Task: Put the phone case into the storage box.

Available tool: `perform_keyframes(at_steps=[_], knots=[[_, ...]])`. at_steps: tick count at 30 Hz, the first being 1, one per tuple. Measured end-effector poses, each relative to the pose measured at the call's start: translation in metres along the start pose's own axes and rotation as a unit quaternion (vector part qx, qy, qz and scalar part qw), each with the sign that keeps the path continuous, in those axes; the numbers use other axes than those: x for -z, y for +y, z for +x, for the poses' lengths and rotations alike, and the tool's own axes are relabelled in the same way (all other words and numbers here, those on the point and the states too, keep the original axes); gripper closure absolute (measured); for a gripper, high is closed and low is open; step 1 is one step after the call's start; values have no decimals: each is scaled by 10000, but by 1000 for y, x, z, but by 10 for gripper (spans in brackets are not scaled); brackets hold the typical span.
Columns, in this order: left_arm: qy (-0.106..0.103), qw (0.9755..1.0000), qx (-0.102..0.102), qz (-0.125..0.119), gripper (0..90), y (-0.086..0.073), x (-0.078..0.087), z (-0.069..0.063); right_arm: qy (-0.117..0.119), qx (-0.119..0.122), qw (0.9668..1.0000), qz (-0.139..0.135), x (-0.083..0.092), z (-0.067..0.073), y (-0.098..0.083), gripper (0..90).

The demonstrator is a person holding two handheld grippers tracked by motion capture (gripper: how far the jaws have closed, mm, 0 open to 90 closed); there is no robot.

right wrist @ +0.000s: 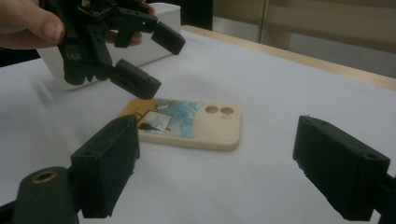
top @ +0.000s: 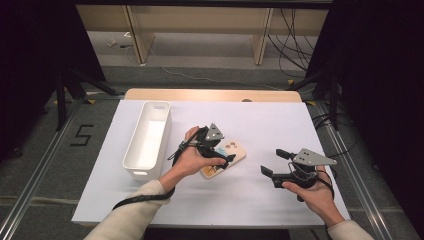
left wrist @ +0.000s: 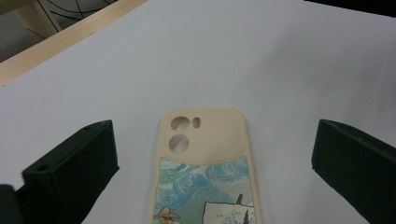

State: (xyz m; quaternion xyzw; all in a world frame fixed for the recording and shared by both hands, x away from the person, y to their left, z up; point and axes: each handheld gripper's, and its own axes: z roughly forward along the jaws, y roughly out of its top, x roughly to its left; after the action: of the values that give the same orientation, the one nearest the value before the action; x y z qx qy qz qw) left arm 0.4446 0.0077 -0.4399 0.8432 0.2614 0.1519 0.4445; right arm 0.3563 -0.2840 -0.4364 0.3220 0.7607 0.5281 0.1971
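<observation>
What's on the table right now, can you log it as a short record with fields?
surface: white table
item: phone case, flat, painted side up
container: white bin, left of the case
left gripper: open, over the case, jaws either side of it
right gripper: open, apart from the case

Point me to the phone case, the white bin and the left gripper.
phone case (left wrist: 205, 140): left gripper view, on the plain cream top part beside the camera holes.
white bin (top: 131, 152): high view, on its long left wall.
left gripper (right wrist: 152, 60): right gripper view, midway between its open jaws.
</observation>
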Motion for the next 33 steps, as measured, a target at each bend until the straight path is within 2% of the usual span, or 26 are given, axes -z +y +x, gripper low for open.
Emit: perform_keyframes(at_steps=[10,19,30,33], knots=[[2,10000,-28,96,0,5,-23,1,-16,-15,10000,-29,1,-1,0,156],[-42,9995,-5,323,0,7,-48,5,-12,-14,10000,-23,1,-1,0,156],[76,9971,-43,760,0,4,-71,9,-6,-12,10000,-13,1,-1,0,156],[108,9958,-133,895,0,4,-75,8,-3,-12,10000,-16,1,-1,0,156]])
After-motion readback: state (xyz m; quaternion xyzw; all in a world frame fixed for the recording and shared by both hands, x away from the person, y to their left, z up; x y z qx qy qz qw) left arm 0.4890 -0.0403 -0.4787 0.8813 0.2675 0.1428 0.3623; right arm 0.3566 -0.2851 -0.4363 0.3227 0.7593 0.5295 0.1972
